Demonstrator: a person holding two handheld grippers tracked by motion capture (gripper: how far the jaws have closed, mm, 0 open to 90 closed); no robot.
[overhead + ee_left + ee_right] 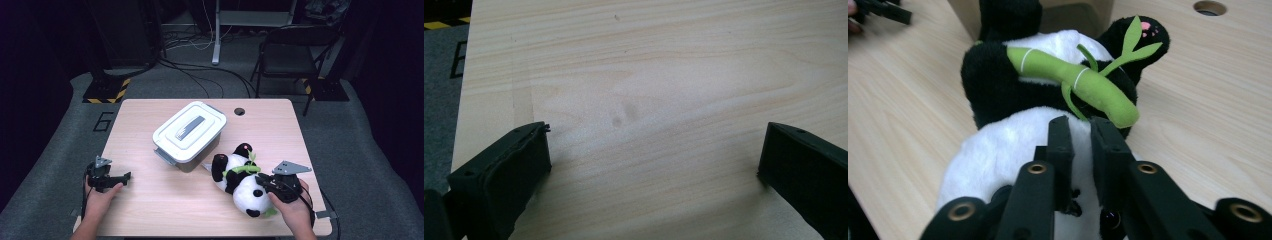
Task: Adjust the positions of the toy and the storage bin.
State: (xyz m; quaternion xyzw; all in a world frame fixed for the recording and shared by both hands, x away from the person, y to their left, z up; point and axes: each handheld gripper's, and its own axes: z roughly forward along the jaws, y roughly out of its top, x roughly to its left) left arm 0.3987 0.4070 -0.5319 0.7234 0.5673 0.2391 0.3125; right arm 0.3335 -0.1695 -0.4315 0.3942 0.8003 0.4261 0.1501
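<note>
A plush panda (239, 182) lies on the table (165, 195) beside a lidded white box (189, 132). The right claw (1082, 127) pinches its white belly fur; so shallow a hold could slip when lifted. The left claw (651, 160) rests open, empty.

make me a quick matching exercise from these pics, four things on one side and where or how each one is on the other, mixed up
1 panda toy
2 storage box
3 left gripper
4 right gripper

A lid on, mid table
B jaws wide apart over bare table
C lying on its back, green bamboo across its chest
D jaws pinched on white plush

Pairs: 1-C, 2-A, 3-B, 4-D
</note>
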